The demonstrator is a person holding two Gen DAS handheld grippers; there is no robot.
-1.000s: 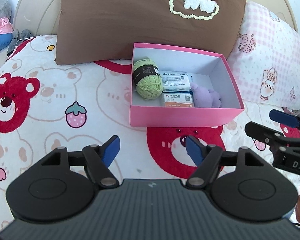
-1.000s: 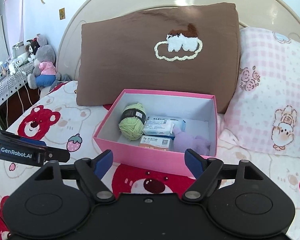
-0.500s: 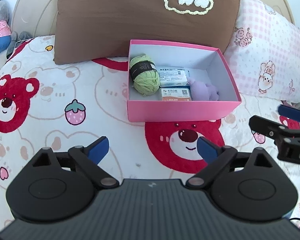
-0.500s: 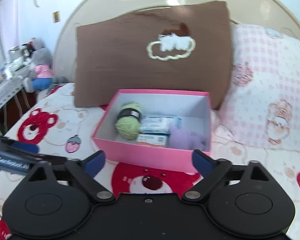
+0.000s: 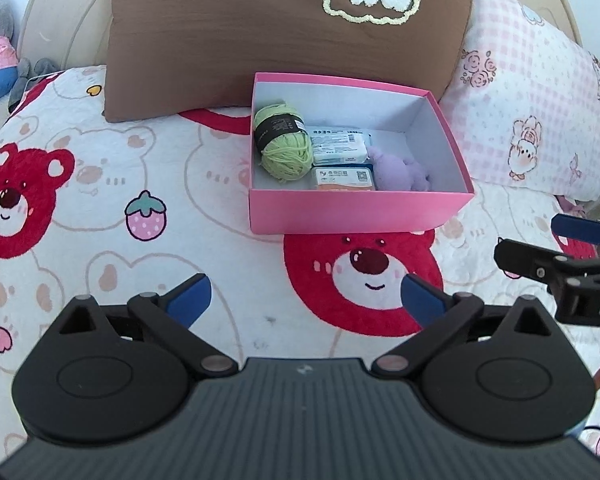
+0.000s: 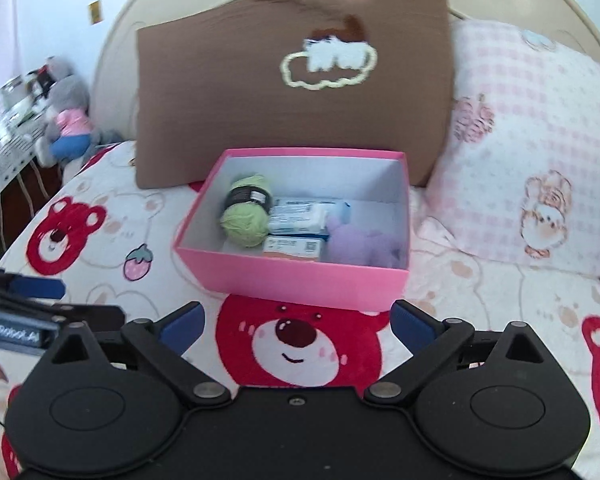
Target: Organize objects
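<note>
The pink box [image 5: 360,210] sits on the bed [image 5: 99,160], just near of the brown pillow [image 5: 259,32], holding green yarn [image 5: 285,152], two packets [image 5: 340,146] and a purple plush [image 5: 400,172]. Near of it, the left gripper [image 5: 304,300] and right gripper [image 6: 295,324] have just been opening; both are spread wide and empty.

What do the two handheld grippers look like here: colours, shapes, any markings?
Both match: the left gripper and right gripper are matte black with round disc housings, angled link arms on silver pivots, and blue finger pads. White lettering marks each side. No sleeves visible.
</note>
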